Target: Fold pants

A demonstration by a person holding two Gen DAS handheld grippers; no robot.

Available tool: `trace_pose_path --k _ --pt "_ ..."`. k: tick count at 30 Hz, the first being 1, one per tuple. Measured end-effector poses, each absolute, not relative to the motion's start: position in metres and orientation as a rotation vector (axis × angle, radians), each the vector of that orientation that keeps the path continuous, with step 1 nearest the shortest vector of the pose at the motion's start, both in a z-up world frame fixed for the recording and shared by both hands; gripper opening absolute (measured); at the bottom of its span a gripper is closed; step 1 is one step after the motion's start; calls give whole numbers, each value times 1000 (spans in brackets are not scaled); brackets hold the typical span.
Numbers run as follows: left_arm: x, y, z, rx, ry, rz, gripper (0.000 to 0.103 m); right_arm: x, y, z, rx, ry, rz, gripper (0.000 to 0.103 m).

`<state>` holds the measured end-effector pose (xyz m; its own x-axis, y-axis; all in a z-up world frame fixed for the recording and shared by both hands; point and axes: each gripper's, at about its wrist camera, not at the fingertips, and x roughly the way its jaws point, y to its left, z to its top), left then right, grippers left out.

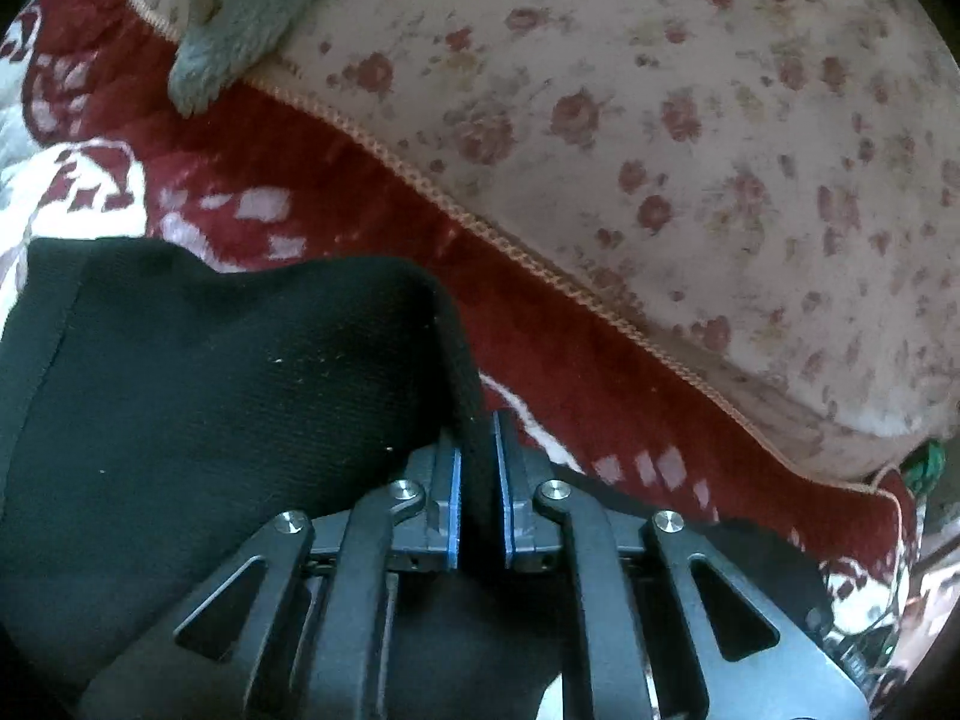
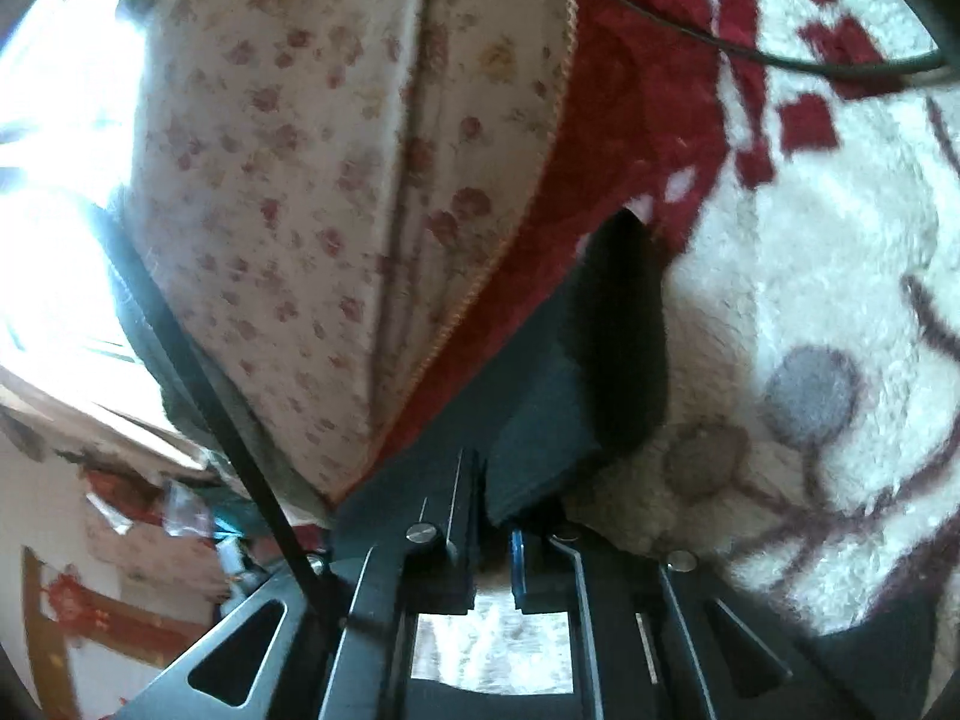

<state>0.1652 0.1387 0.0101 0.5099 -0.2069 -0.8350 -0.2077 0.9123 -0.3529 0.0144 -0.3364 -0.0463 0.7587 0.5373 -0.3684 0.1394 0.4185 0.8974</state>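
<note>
The black pants (image 1: 198, 372) lie on a red and white blanket. My left gripper (image 1: 478, 450) is shut on a thick black edge of the pants, which runs up between the blue pads (image 1: 454, 498). In the right wrist view the black pants (image 2: 606, 324) hang folded in front of the gripper. My right gripper (image 2: 492, 516) is shut on a lower edge of the pants, with the cloth pinched between its fingers.
The red and white patterned blanket (image 1: 336, 180) covers the surface, and also shows in the right wrist view (image 2: 810, 300). A floral pillow (image 1: 690, 138) lies beyond it. A grey plush thing (image 1: 240, 12) rests at the top left. A black cable (image 2: 720, 42) crosses the blanket.
</note>
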Motion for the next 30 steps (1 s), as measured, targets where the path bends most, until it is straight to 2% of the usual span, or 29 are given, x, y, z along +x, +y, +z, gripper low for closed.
trace_pose_path --k 10,16,19,23,27,30 --pt "116 138 84 -467 895 -106 7 -5 -344 14 1073 573 352 5" --pt "53 141 116 -456 819 -187 7 -44 -352 45 1022 526 363 5" --pt "8 139 108 -381 812 -206 7 -79 -353 44 989 539 357 5" --pt "-36 132 58 -266 893 -156 6 -118 -348 5 937 658 273 5" --pt "-43 134 17 -280 968 -106 6 -134 -349 -49 1050 716 219 5" --pt "-43 133 21 -281 946 -102 6 -136 -347 -40 1021 694 218 5"
